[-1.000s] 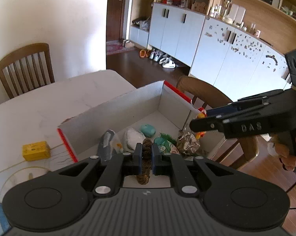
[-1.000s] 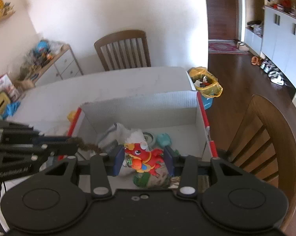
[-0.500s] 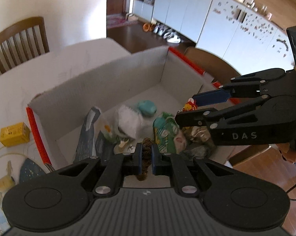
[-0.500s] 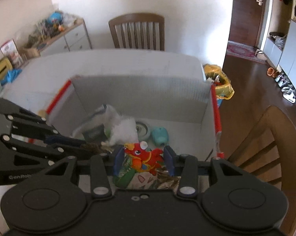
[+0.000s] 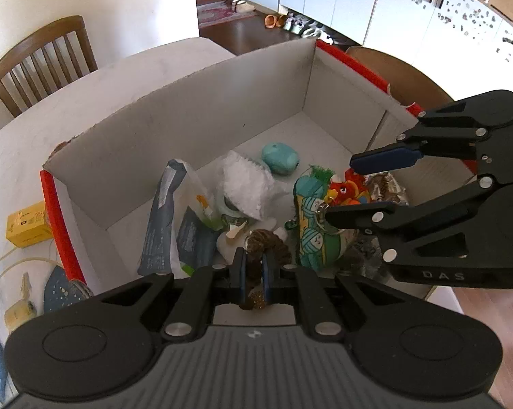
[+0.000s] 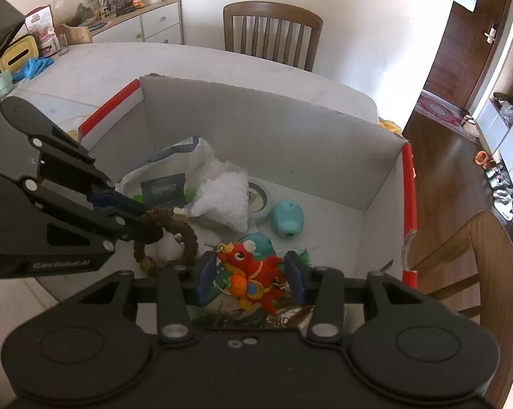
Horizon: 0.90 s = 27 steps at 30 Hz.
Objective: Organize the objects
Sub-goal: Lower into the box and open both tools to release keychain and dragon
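A white cardboard box with red flaps (image 5: 188, 119) (image 6: 273, 129) stands on the table and holds several items. My left gripper (image 5: 254, 266) is shut on a brown bead bracelet (image 5: 266, 242) (image 6: 174, 228), held low over the box's near side. My right gripper (image 6: 250, 274) is open, its pads apart on either side of a red plush dragon (image 6: 253, 269) (image 5: 346, 187) that lies on a green yarn-print pouch (image 5: 311, 221). In the left wrist view the right gripper (image 5: 338, 191) reaches in from the right.
In the box lie a teal case (image 5: 279, 157) (image 6: 287, 220), a crinkled white bag (image 5: 246, 187), a grey-blue packet (image 5: 161, 218) and a round tin (image 6: 256, 197). A yellow box (image 5: 28, 225) sits outside on the table. Wooden chairs (image 6: 273, 34) (image 6: 478, 255) stand around.
Both grippers have come down closer over the box. The right gripper's pads have widened and the red dragon now rests on the pouch between them. The left stays shut on the bracelet.
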Tool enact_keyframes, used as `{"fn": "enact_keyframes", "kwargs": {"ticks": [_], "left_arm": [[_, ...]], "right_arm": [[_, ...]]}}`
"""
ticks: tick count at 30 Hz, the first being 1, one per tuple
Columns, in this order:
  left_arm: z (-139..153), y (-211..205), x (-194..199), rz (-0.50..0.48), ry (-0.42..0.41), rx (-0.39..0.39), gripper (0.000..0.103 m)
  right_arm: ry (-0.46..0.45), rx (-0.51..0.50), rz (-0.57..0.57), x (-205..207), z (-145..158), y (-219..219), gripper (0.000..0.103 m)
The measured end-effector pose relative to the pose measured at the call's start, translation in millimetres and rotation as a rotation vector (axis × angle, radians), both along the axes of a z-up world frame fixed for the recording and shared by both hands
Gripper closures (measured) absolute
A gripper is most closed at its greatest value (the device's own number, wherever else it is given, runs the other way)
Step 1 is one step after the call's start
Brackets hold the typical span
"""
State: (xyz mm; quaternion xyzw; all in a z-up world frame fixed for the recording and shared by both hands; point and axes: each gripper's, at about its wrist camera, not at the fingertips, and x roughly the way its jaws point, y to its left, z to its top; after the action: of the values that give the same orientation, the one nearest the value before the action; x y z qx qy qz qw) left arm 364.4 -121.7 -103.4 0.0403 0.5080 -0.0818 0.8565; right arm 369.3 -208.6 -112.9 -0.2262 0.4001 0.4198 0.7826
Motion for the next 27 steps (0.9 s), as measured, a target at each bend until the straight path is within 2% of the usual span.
{"fn": "enact_keyframes", "kwargs": {"ticks": [3, 11, 27], "left_arm": [[-2.1, 0.0, -0.5, 0.006, -0.001, 0.02, 0.094], [-0.5, 0.7, -5.4, 0.025, -0.015, 0.042, 0.094], [24.2, -4.0, -30.7, 0.006, -0.099, 0.034, 0.091]], "right_arm": [[0.017, 0.006, -0.008, 3.3, -0.9, -2.7, 0.06], [0.025, 0.029, -0.018, 0.4, 5.5, -9.2, 0.054], [0.053, 0.168, -0.112, -13.4, 48.2, -41.9, 0.043]]}}
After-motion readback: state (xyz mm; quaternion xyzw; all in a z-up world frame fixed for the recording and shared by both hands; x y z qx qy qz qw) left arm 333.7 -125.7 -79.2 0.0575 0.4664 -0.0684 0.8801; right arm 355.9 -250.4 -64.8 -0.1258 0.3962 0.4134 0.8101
